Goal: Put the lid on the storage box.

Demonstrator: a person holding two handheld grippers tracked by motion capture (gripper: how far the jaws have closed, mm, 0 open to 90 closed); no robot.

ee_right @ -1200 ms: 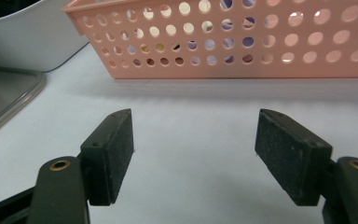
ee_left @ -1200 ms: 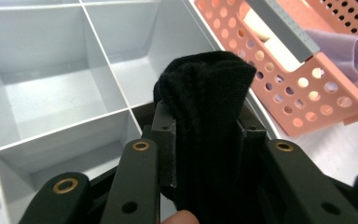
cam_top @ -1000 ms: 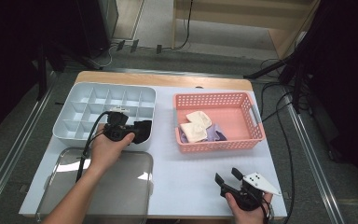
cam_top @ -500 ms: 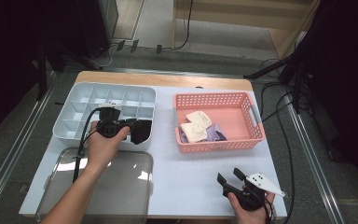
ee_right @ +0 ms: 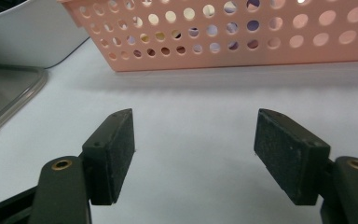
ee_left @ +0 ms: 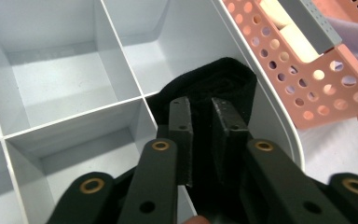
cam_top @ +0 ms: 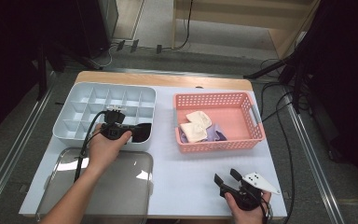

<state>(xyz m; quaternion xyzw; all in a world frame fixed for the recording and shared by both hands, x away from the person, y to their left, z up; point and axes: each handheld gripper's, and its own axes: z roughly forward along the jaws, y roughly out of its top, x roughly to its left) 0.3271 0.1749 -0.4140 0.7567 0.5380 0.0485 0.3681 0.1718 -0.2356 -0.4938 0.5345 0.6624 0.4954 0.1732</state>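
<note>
Now the left hand-held gripper (ee_left: 200,116) has just been closing its jaws, and they pinch a black folded cloth (ee_left: 228,84) that sits in the near right corner compartment of the grey divided tray (cam_top: 74,116) on the white worktop (cam_top: 186,177). Well apart, the right hand-held gripper (ee_right: 193,140) rests low with jaws wide and bare, facing the pink basket (cam_top: 214,100) of cream and lilac cloths
</note>
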